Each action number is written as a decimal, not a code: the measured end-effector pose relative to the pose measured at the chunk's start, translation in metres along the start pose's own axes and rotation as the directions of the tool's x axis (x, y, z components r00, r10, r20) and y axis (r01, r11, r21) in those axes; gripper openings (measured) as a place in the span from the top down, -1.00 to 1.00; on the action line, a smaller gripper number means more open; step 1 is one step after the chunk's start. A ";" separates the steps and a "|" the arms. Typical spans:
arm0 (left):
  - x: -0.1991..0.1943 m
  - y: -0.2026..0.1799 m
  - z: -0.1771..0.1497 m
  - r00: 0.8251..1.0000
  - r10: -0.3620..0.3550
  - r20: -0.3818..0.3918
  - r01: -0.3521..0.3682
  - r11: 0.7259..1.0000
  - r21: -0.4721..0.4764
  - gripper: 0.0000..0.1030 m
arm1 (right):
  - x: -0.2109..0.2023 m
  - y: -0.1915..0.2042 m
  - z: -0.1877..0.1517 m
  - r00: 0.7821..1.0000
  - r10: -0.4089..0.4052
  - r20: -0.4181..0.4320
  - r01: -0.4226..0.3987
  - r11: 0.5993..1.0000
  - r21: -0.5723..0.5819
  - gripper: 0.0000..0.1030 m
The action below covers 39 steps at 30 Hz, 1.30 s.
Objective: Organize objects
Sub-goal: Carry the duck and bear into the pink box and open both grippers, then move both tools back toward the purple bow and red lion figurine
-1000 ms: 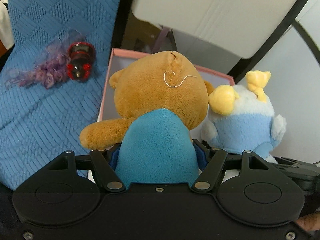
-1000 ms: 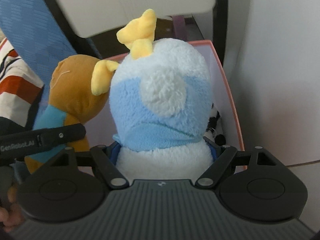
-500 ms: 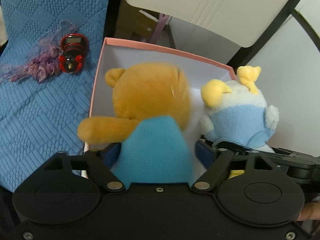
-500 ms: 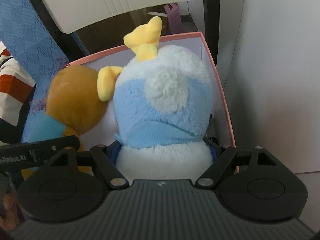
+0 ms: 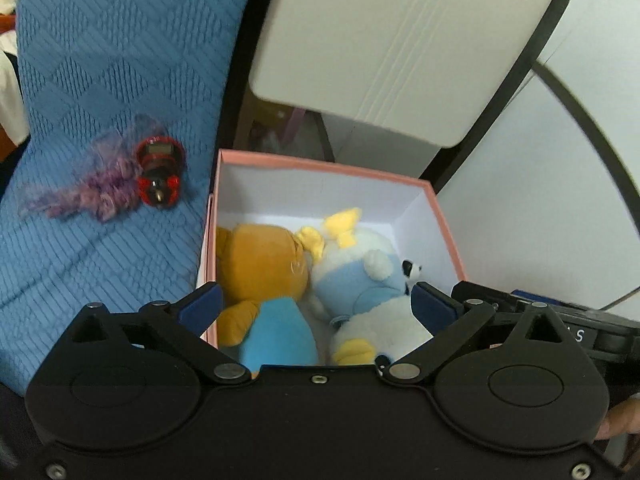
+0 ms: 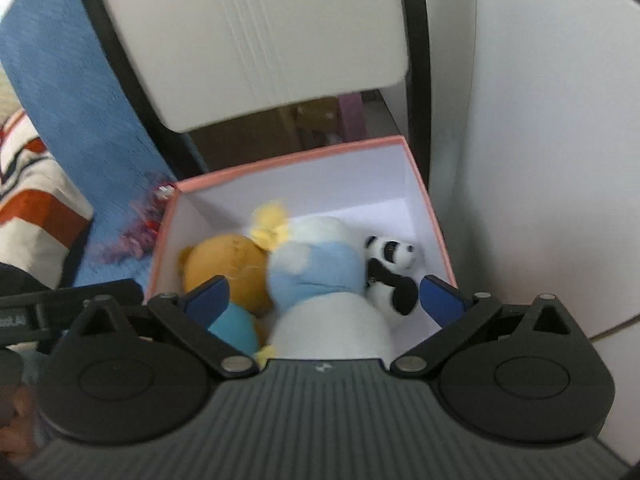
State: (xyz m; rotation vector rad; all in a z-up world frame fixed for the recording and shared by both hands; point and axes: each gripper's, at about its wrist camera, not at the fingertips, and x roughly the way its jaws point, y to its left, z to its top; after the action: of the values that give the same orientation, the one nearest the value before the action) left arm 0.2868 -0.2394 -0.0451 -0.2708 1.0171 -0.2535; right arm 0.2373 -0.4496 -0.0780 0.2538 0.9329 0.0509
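Observation:
A pink box [image 5: 444,216] with white inside walls holds a brown bear in a blue shirt [image 5: 260,268], a pale blue and white plush with yellow tufts [image 5: 360,284] and a small panda [image 6: 390,258]. My left gripper [image 5: 316,304] is open above the box's near edge, with both plush toys lying loose below it. My right gripper [image 6: 324,294] is open too, above the blue plush [image 6: 316,268] and the bear [image 6: 224,260]. The box also shows in the right wrist view [image 6: 432,216].
A blue knitted cloth [image 5: 100,100] lies left of the box, with a red and black toy [image 5: 160,172] and a purple fluffy thing [image 5: 96,192] on it. A white chair back [image 5: 400,40] with a black frame stands behind the box. A white wall [image 6: 560,140] is on the right.
Both grippers opened and let go of their plush toys, which dropped into the box. Both grippers have lifted up and back.

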 end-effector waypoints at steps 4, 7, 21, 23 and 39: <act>-0.027 0.004 0.003 0.999 -0.013 0.046 0.012 1.000 0.022 -0.95 | -0.024 0.018 -0.005 0.998 0.017 0.054 -0.016 1.000 -0.016 -1.00; -0.048 0.008 0.000 0.996 -0.035 0.086 0.032 0.999 0.032 -0.95 | -0.038 0.030 -0.011 0.995 0.029 0.091 -0.027 0.999 -0.018 -1.00; -0.117 0.044 -0.035 0.979 -0.083 0.184 0.064 0.992 0.106 -0.94 | -0.082 0.085 -0.053 0.978 0.029 0.206 -0.020 0.999 -0.047 -1.00; -0.126 0.050 -0.041 0.978 -0.073 0.197 0.052 0.992 0.113 -0.94 | -0.086 0.094 -0.059 0.976 0.031 0.215 -0.020 0.999 -0.049 -1.00; -0.166 0.130 -0.091 0.946 -0.010 0.324 -0.027 0.994 0.110 -0.95 | -0.094 0.144 -0.125 0.946 0.073 0.317 -0.043 0.994 -0.099 -1.00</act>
State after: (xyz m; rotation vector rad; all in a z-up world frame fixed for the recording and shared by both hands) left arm 0.1362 -0.0717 -0.0020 -0.1972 0.6750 -0.2486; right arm 0.0909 -0.3004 -0.0404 0.1980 0.5971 0.1031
